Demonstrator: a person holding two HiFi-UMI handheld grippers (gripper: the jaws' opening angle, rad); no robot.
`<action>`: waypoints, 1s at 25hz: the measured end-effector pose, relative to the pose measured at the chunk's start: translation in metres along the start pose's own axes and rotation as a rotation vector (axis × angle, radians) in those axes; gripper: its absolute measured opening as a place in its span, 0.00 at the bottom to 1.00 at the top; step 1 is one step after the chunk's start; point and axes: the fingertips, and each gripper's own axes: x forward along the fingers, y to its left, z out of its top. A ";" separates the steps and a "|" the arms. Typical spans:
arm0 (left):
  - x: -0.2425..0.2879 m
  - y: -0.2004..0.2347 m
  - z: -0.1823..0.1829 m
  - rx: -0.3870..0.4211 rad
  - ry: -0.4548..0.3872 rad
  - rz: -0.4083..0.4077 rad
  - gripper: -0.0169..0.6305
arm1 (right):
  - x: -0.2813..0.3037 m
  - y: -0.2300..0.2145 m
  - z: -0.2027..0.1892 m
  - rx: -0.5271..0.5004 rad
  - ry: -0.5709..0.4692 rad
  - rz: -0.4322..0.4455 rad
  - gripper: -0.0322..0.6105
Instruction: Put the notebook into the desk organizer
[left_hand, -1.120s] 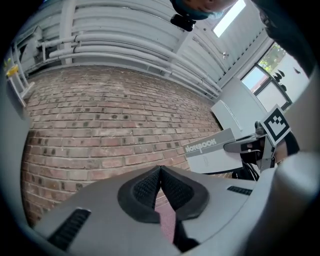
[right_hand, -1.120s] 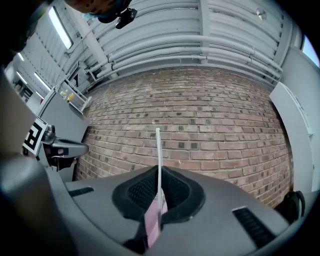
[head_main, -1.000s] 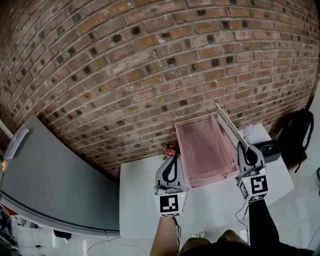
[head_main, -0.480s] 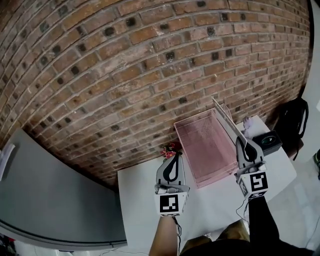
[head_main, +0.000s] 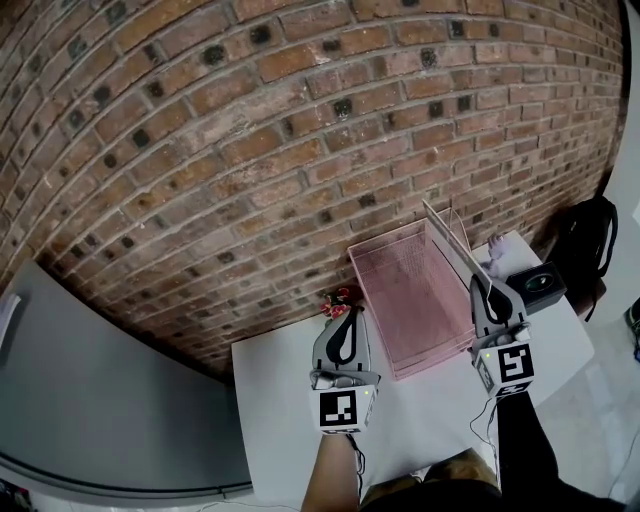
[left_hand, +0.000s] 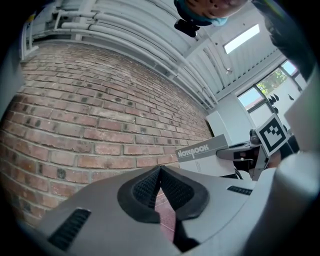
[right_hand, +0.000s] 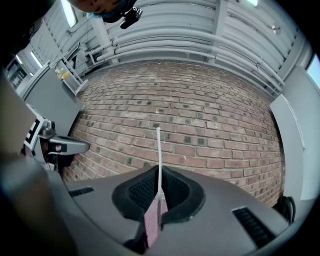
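Notebook clamped edge-on in right gripper fingers, above desk organizer at table back edge. Left gripper fingers together, empty. Suggest: hold it vertical, line up with the opening, lower slowly.

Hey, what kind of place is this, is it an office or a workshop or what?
Probably a workshop or warehouse-style hall: a bare brick wall, a ribbed metal roof with exposed pipes, and a white table holding a pink desk organizer.

Left claw and right claw clamped, side by side.
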 end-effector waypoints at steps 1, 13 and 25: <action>0.000 0.000 -0.001 -0.003 0.002 0.001 0.05 | 0.003 0.004 -0.002 -0.041 0.018 0.012 0.09; -0.003 0.006 -0.013 -0.013 0.024 0.005 0.05 | 0.033 0.048 -0.030 -0.367 0.121 0.161 0.09; -0.004 0.011 -0.011 -0.019 0.014 0.007 0.05 | 0.041 0.068 -0.074 -0.547 0.250 0.257 0.09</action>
